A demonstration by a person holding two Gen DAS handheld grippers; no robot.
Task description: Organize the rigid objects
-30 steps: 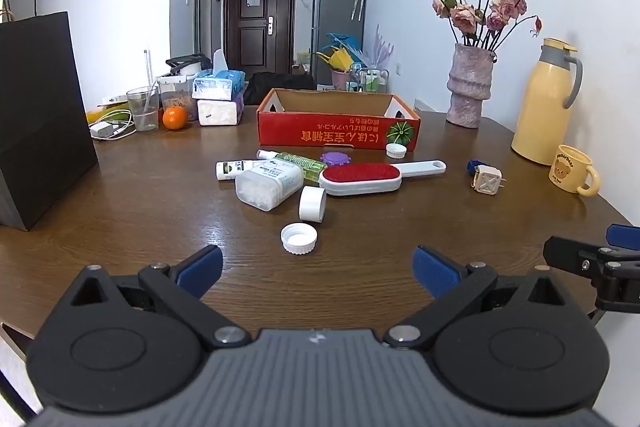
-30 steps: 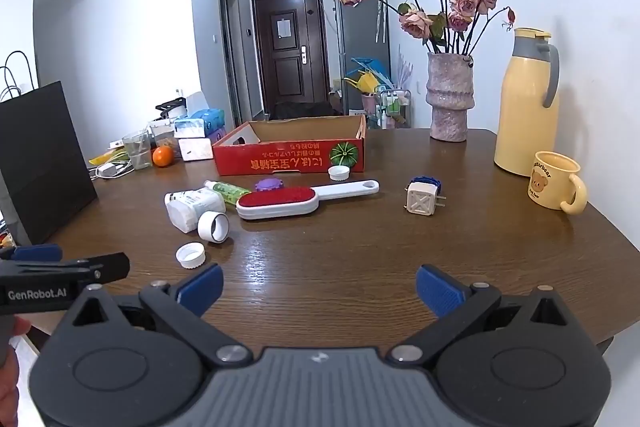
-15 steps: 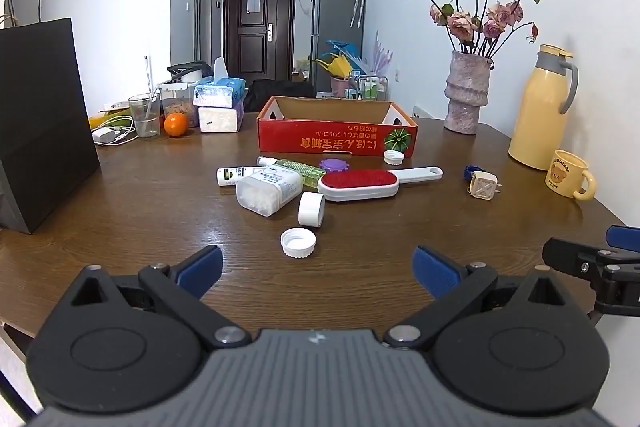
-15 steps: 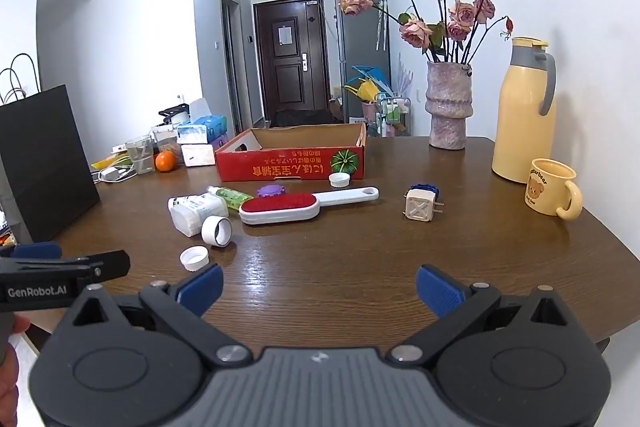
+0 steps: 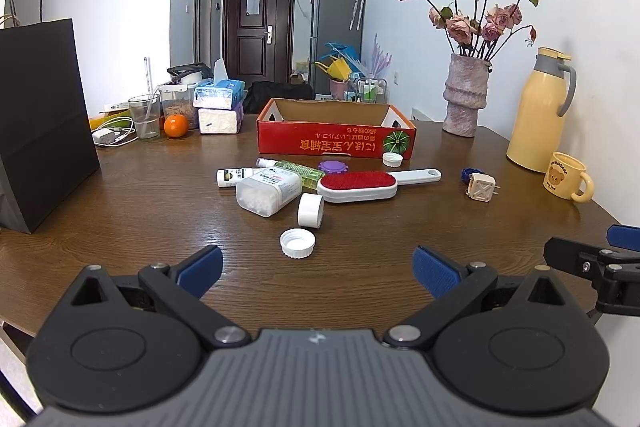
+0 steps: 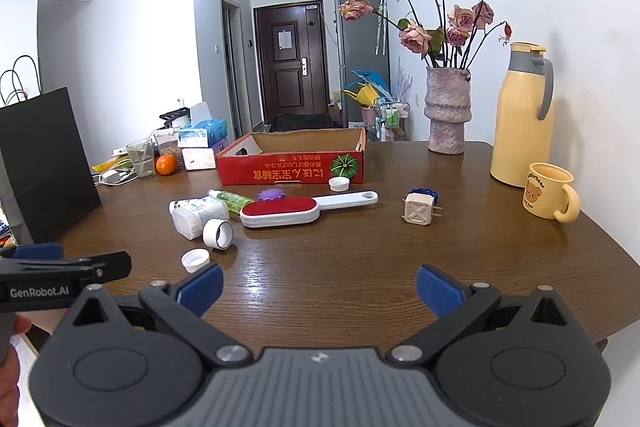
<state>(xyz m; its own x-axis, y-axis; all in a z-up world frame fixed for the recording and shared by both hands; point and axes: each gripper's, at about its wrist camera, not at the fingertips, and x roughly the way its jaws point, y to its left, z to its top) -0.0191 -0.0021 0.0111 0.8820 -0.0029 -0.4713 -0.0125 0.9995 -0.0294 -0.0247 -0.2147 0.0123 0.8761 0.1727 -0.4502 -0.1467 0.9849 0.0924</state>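
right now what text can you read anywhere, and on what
"GenRobot.AI": side of the left claw.
Red box: a row of upside-down characters, not legible.
Yellow mug: small print around the bear, blurred.
White bottle and tube: labels too small to read.

The clearest wording is "GenRobot.AI", in white letters on the black side of the left gripper (image 6: 66, 269), which shows to the left of the right gripper's own fingers in the right wrist view. Ahead of both grippers, the red cardboard box (image 5: 336, 143) carries a row of yellow East Asian characters printed upside down along its near wall, beside a picture of a green pumpkin. Far to the right, the yellow mug (image 6: 548, 191) bears a bear drawing with small curved lettering above it, too small to read surely. The white bottle (image 5: 268, 189) has a printed label, illegible.
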